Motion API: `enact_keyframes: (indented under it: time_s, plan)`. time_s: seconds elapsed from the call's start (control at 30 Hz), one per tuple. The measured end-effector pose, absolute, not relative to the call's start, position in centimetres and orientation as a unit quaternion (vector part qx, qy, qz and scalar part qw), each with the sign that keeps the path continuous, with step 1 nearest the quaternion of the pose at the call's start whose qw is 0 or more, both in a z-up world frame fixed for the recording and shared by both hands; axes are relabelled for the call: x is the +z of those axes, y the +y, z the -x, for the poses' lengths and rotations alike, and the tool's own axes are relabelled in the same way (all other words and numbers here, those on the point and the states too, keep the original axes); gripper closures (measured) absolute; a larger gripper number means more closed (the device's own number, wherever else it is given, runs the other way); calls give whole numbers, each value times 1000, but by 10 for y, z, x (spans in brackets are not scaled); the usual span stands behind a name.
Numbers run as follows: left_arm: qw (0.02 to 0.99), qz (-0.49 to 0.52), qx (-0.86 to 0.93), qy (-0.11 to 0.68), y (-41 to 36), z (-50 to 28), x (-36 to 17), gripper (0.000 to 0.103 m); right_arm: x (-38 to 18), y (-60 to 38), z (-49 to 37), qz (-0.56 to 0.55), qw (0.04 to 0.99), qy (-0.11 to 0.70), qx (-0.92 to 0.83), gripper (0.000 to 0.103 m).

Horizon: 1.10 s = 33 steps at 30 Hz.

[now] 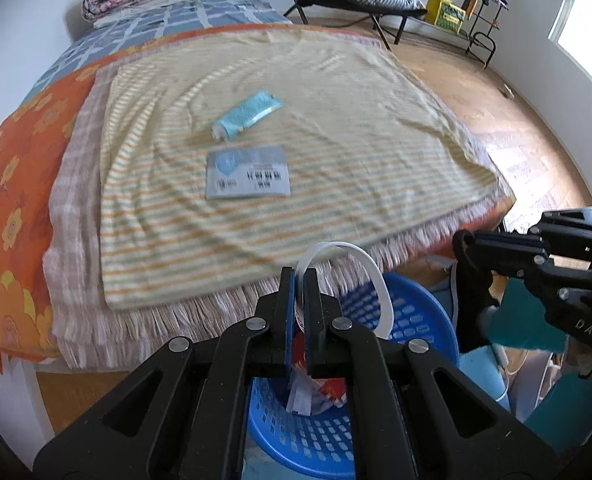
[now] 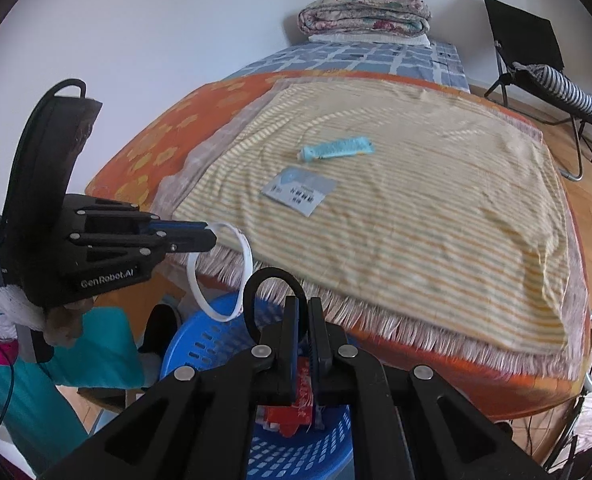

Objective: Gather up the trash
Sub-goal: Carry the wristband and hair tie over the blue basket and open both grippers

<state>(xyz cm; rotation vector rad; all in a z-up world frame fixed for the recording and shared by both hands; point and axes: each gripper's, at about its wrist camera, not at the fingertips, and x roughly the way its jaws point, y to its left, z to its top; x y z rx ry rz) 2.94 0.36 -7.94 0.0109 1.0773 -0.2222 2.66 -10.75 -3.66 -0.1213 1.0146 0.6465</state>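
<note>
Here, the left tool (image 1: pixel 300 276) is pinched narrow on a white plastic ring (image 1: pixel 370 276), held just above the blue basket (image 1: pixel 420 320) below it. The right tool (image 2: pixel 303 306) grips a black ring (image 2: pixel 252 300) between nearly closed fingers, over the same basket, where red-and-white wrappers (image 2: pixel 296 404) already lie. Ahead of both tools, up on the bed, a light-blue tube (image 1: pixel 248 114) and a flat grey-blue packet (image 1: pixel 248 178) rest near each other on the striped yellow cloth (image 1: pixel 336 140).

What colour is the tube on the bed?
Light blue tube, white cap end; clearest in the left wrist view.
</note>
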Motion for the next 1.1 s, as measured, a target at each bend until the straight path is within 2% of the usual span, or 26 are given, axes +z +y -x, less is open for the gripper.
enact_keyframes:
  time_s: [0.47,0.5,0.57,0.77,0.83,0.9,0.93,0.97,1.03,1.1]
  plan:
    - [817,-21,-125,563,-11,-1,-127,102,-80,-109,0,64,795,523,301,97]
    - [815,-20,-126,565,-12,0,-129,102,-81,-110,1,65,794,524,301,95]
    - [811,-21,-129,569,-13,2,-132,102,-83,-109,3,65,793,525,301,84]
    - [806,-22,-128,577,-15,3,-138,100,-83,-107,7,75,795,521,302,75]
    - [803,-22,-128,582,-17,2,-142,94,-84,-105,8,79,795,521,301,72]
    - [802,-23,-126,584,-17,2,-144,78,-85,-104,8,81,795,521,299,62]
    - [803,-23,-125,582,-17,2,-144,64,-84,-104,9,82,796,520,298,55]
    - [804,-24,-123,581,-17,2,-144,57,-84,-104,9,83,797,519,297,52]
    - [806,-20,-122,579,-16,1,-143,56,-83,-104,10,85,799,516,296,49]
    - [806,-15,-120,579,-13,0,-142,56,-82,-104,10,87,801,514,294,41]
